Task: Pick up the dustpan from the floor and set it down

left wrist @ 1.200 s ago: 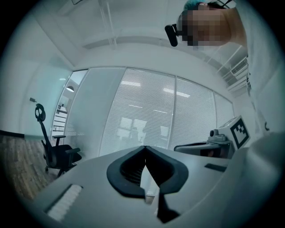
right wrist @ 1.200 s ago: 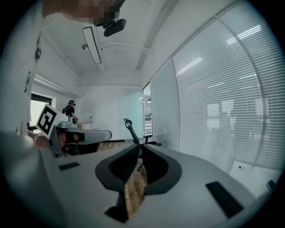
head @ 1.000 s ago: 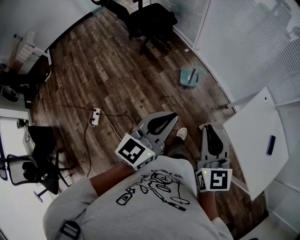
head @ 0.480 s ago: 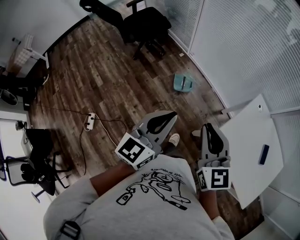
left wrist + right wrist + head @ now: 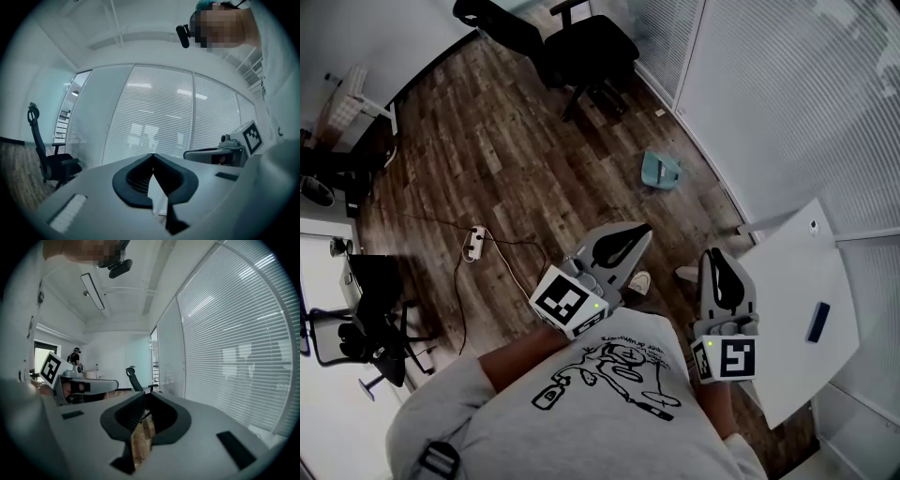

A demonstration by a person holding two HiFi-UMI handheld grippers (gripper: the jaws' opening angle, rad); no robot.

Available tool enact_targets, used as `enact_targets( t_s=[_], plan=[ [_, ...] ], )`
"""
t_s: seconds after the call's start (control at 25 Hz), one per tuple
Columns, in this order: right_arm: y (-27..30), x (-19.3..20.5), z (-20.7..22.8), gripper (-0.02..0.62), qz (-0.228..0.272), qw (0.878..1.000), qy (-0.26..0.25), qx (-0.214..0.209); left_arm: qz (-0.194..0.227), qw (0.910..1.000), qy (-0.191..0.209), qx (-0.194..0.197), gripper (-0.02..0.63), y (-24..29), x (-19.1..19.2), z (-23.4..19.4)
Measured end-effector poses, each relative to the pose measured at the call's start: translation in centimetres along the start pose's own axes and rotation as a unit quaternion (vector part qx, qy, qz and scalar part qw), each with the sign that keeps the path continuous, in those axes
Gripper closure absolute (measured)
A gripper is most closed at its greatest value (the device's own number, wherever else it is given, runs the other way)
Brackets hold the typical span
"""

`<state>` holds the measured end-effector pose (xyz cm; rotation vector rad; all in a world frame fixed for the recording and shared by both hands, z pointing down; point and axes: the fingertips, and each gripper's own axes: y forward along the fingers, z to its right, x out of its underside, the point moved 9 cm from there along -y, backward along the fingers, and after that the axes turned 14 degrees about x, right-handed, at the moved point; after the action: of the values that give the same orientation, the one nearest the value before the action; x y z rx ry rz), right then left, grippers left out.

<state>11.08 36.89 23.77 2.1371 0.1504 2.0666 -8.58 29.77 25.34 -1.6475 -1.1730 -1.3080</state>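
A small teal dustpan (image 5: pixel 660 171) lies on the wooden floor close to the blind-covered glass wall, well ahead of both grippers. My left gripper (image 5: pixel 645 228) is held level in front of the person's chest, its jaws shut with nothing between them. My right gripper (image 5: pixel 711 253) is beside it, also shut and empty. In the left gripper view the left gripper (image 5: pixel 152 154) has its tips meeting against the blinds. In the right gripper view the right gripper (image 5: pixel 143 393) points toward a chair. Neither gripper view shows the dustpan.
A black office chair (image 5: pixel 581 47) stands beyond the dustpan. A white table (image 5: pixel 802 309) with a small dark object (image 5: pixel 817 322) is at my right. A power strip (image 5: pixel 474 242) with cables lies on the floor at left, near another chair (image 5: pixel 366 347). A shoe (image 5: pixel 637 281) shows below the grippers.
The person has stepped forward: the dustpan, chair and table now sit nearer and lower in the head view. Both grippers stay shut and in the same pose before the body.
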Motion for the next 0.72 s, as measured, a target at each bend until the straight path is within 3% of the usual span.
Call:
enact_targets(
  t_s=[0.4,0.72],
  plan=[
    [2.2,0.2,3.7,0.565,-0.001,1.000,0.001,-0.011,0.000,1.0000,0.001,-0.009,0.604,4.0,0.0,-1.0],
    [4.3,0.2,4.1,0.565,-0.004,0.999,-0.002,-0.032,-0.004,0.9997,-0.006,-0.024,0.604,4.5,0.3,-1.9]
  ],
)
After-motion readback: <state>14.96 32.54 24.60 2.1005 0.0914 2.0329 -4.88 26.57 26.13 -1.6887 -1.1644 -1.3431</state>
